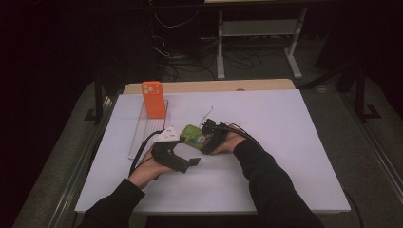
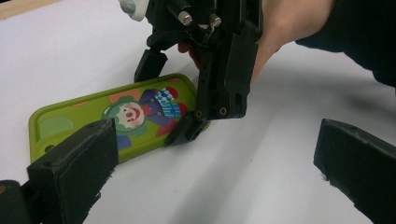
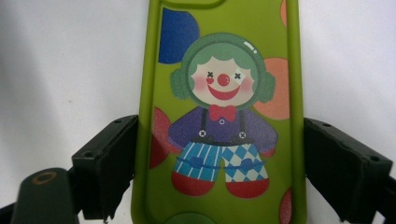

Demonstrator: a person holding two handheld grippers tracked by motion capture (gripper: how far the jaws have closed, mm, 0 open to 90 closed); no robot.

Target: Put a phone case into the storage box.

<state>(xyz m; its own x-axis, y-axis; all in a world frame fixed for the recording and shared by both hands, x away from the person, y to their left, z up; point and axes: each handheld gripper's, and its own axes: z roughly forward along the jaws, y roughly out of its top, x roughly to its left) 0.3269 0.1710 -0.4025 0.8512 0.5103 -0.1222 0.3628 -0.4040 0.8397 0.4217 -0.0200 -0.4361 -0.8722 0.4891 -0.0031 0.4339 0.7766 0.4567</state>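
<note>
Right gripper view: a flat green rubber phone case printed with a clown [image 3: 219, 121], lying on the white table [image 3: 60, 70], is straddled by the right gripper [image 3: 219, 172], jaws apart beside its 2 edges; the left gripper [image 2: 210, 177] is held open nearby.

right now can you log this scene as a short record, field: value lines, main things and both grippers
work in hand: picking up the green phone case from the white table
green phone case: lies flat, clown picture facing up
right gripper: jaws straddle the case's two long edges near one end; a jaw is at each edge, no firm clamp visible
left gripper: jaws wide apart, nothing between them, beside the case
orange phone: stands upright at the far end of a clear tray, left of the case
thin white stick: lies just beyond the case
</note>
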